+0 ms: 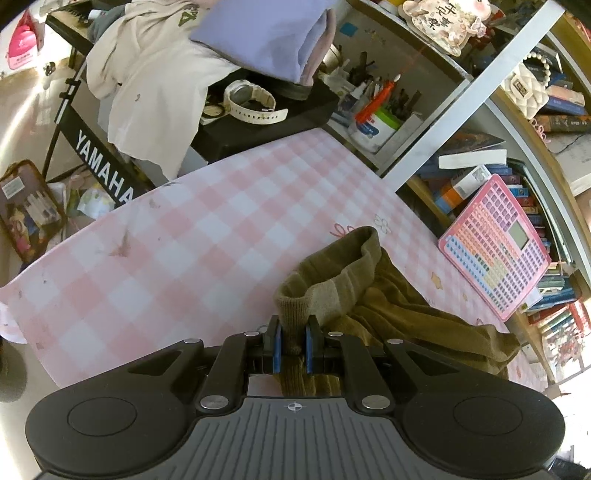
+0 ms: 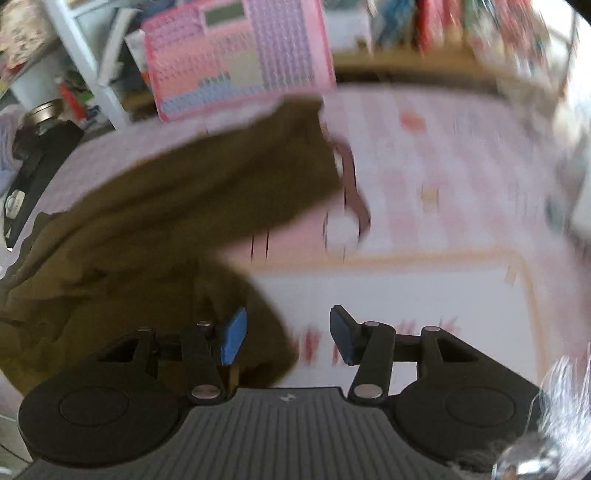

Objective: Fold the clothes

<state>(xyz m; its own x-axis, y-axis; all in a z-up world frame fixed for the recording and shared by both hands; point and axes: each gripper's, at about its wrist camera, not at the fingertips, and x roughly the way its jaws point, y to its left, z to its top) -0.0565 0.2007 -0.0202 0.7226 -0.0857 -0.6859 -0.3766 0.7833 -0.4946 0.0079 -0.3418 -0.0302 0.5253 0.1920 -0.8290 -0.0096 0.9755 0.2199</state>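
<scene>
An olive-brown knit garment (image 1: 388, 306) lies bunched on the pink-checked tablecloth (image 1: 166, 240). Its ribbed band (image 1: 332, 280) stands up in front of my left gripper (image 1: 293, 332), which is shut on a fold of that band, the blue pads pressing it from both sides. In the blurred right wrist view the same garment (image 2: 184, 206) spreads across the left half of the cloth (image 2: 424, 177). My right gripper (image 2: 288, 328) stands open over the table's near edge. Nothing is between its pads, and the garment's edge lies just behind its left fingertip (image 2: 232, 332).
A pink button board (image 1: 495, 247) leans on book-filled shelves (image 1: 546, 110) at the right and also shows in the right wrist view (image 2: 236, 55). Beyond the table's far end are a Yamaha keyboard (image 1: 99, 162), a white watch (image 1: 255, 101), a cream garment (image 1: 147, 74) and a folded lilac garment (image 1: 266, 33).
</scene>
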